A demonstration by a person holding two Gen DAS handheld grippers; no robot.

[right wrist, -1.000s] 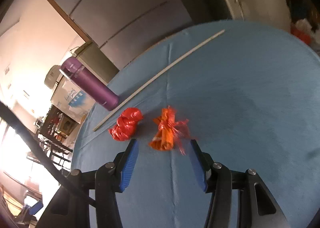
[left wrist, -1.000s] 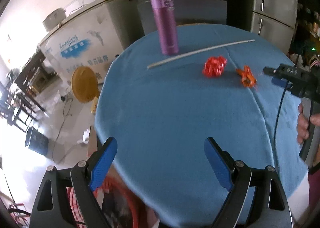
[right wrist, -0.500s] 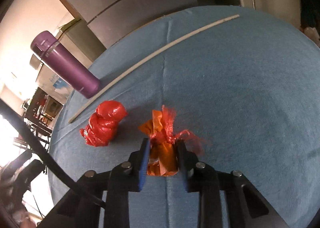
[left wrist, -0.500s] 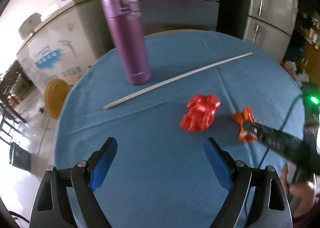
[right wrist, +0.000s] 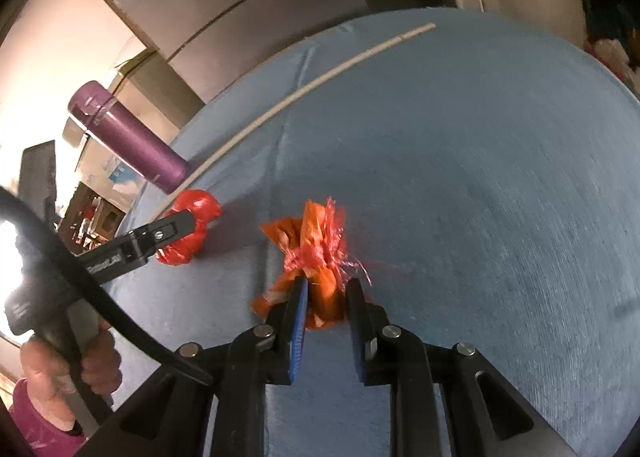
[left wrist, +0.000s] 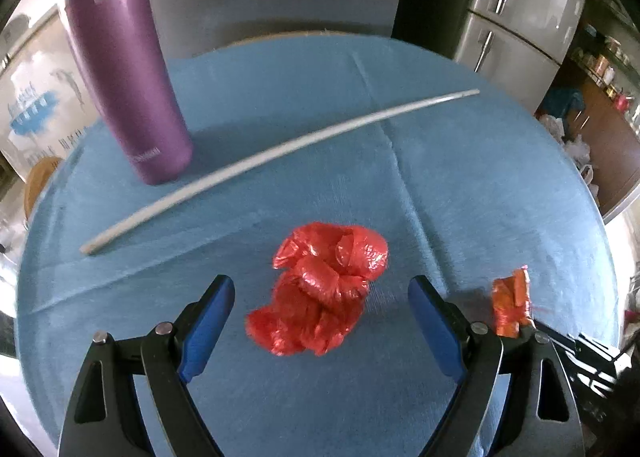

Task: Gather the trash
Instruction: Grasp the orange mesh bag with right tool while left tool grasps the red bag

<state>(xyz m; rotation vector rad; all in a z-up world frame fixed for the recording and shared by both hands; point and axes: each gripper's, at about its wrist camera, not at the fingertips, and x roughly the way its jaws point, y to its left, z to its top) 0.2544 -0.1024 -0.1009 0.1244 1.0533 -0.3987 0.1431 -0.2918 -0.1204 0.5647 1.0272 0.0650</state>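
A: What's the surface like?

B: A round tabletop (left wrist: 460, 185) under a creased blue cloth, in a dim room with a grey double-door fridge (left wrist: 516, 13) behind it and a white chest freezer (left wrist: 36, 97) to the left.

A: And the trash?

B: A crumpled red plastic bag (left wrist: 324, 289) lies between the wide-spread fingers of the left gripper (left wrist: 322, 321), untouched. The right gripper (right wrist: 326, 311) has its fingers pinched on an orange wrapper wad (right wrist: 316, 253), just beside the bag.

A: Anything else on the cloth?

B: A purple thermos (left wrist: 124, 69) stands upright, with a long white stick (left wrist: 280, 149) lying in front of it.

A: What does only one view show?

B: The right wrist view shows a hand (right wrist: 76, 361) gripping the left tool's handle, a magenta sleeve below it.
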